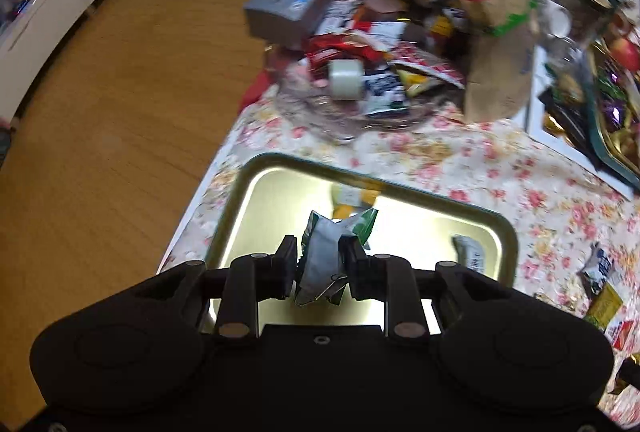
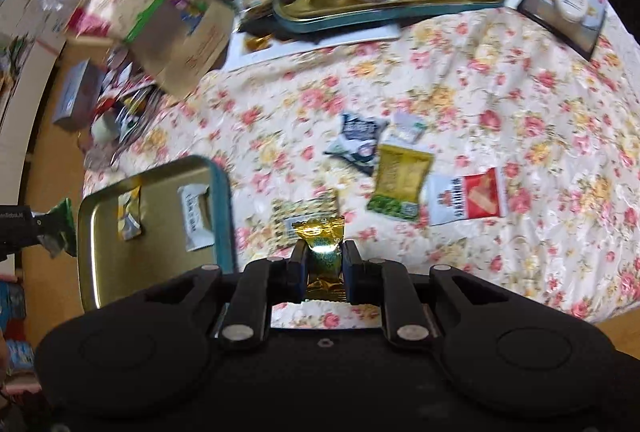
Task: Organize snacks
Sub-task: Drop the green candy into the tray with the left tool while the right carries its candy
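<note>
Left gripper [image 1: 319,259] grips green-white packet [image 1: 325,261] over tin tray [image 1: 508,232] (right gripper [image 2: 323,259] pinches gold candy [image 2: 322,256]).

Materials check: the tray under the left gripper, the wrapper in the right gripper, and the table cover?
Tray: looks like thin metal, brushed gold inside with bright glare, teal outer rim.
Gold wrapper held in the right gripper: likely metallised foil or film; mirror-like highlights, crimped ends.
Table cover: floral print, glossy and wrinkled, so possibly plastic-coated cloth; uncertain.
</note>
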Demonstrator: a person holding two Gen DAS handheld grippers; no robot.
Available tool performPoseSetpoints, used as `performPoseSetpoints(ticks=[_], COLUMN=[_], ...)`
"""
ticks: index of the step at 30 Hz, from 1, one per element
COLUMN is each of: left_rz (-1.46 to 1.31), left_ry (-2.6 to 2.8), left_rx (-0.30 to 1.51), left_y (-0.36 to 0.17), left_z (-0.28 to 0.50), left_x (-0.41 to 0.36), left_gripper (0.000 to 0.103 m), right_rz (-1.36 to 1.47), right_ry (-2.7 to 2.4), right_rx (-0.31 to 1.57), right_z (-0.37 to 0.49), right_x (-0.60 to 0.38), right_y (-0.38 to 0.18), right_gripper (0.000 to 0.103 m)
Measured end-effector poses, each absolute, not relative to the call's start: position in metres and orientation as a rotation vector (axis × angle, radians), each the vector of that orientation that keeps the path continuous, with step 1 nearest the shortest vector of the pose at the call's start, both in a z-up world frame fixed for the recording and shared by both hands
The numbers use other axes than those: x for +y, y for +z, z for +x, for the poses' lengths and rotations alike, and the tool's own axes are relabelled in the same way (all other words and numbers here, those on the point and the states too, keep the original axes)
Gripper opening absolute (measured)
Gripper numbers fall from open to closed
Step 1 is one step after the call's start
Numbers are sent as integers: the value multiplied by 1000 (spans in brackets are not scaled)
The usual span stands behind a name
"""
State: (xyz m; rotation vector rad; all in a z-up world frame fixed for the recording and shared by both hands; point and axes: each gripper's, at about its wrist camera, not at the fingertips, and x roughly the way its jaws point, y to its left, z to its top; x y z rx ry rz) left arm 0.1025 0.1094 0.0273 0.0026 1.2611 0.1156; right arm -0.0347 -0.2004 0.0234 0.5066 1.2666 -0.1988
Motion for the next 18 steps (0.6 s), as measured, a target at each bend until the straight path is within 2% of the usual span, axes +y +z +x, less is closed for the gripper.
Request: performPoseSetpoints(ticks=[8, 18], left_rz=[-165, -69], left_ry=[181, 229], left_rx=[1313, 1319], left_y=[13, 2], left_z=[89, 93], left_x=[158, 150], left_gripper=[33, 37], right_rz=[486, 460], right_ry=[-132, -49], right_rx=[1299, 1332], right_z=[-25, -15], right_x=[-182, -152], right_y=[17, 14], right_gripper=[18, 18])
